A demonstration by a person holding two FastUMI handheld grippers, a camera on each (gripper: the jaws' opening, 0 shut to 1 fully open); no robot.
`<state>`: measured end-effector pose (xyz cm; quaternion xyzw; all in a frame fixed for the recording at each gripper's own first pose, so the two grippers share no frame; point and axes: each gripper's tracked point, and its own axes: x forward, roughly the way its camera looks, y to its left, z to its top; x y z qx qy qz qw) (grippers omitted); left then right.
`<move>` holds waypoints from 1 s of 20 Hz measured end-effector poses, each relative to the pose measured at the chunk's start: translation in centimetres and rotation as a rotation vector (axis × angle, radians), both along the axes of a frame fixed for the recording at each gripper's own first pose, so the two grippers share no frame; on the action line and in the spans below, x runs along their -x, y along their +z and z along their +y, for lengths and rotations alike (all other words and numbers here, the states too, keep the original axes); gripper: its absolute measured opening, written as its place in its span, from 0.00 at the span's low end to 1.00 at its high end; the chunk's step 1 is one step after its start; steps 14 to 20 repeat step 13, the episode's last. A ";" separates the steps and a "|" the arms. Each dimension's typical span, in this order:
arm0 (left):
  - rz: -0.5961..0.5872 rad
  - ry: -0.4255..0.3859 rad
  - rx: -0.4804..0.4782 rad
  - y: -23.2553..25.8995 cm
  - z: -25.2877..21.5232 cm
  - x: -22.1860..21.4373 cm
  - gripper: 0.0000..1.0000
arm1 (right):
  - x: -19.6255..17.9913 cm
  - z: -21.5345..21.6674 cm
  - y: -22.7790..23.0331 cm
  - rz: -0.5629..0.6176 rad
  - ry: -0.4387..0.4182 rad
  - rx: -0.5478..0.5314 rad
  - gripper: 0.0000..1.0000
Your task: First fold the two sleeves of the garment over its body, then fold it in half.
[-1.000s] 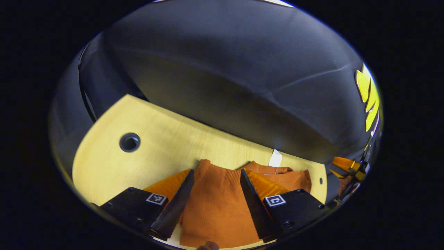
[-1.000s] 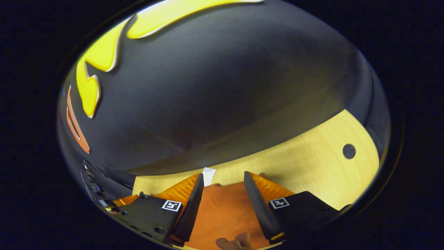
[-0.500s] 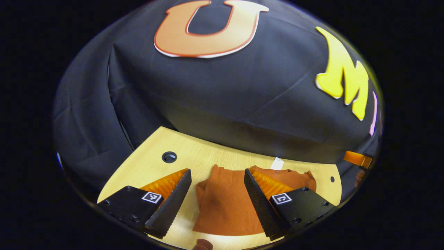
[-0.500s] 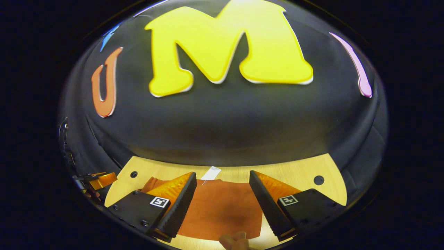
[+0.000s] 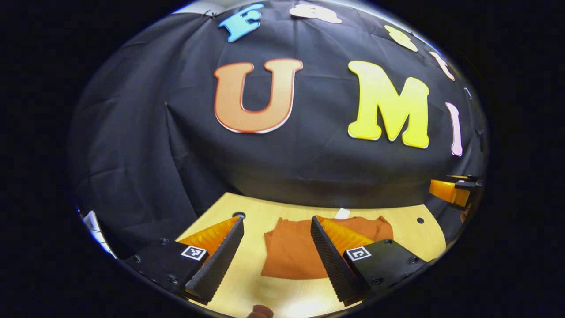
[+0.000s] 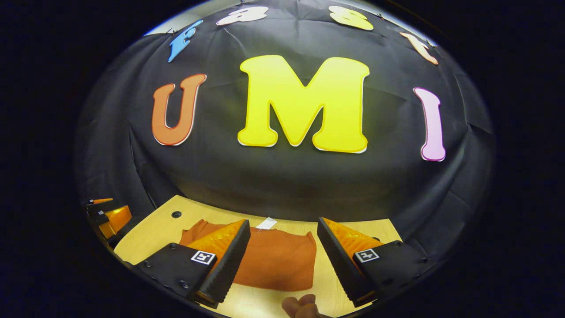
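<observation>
Lying flat on the pale wooden table point(image 5: 247, 282), ahead of and below both tools: an orange knitted garment point(image 5: 291, 256), folded into a compact rectangle, white tag point(image 6: 266, 223) at its far edge. Looking soft, light and floppy; probably best pinched at corners or a folded edge. Hovering above it, left gripper point(image 5: 277, 258) and right gripper point(image 6: 284, 261), both spread wide, gripping nothing.

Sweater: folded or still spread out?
Folded. The sweater lies as a compact block on the table, no sleeves sticking out.
</observation>
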<state>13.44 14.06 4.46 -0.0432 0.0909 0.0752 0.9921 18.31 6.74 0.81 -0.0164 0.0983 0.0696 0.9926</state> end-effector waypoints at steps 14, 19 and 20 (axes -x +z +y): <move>-0.141 -0.056 0.023 2.9 -4.2 10.4 0.98 | 14.7 -5.1 -1.4 -0.059 -0.090 -0.050 0.96; -0.141 -0.056 0.023 2.9 -4.2 10.4 0.98 | 14.7 -5.1 -1.4 -0.059 -0.090 -0.050 0.96; -0.141 -0.056 0.023 2.9 -4.2 10.4 0.98 | 14.7 -5.1 -1.4 -0.059 -0.090 -0.050 0.96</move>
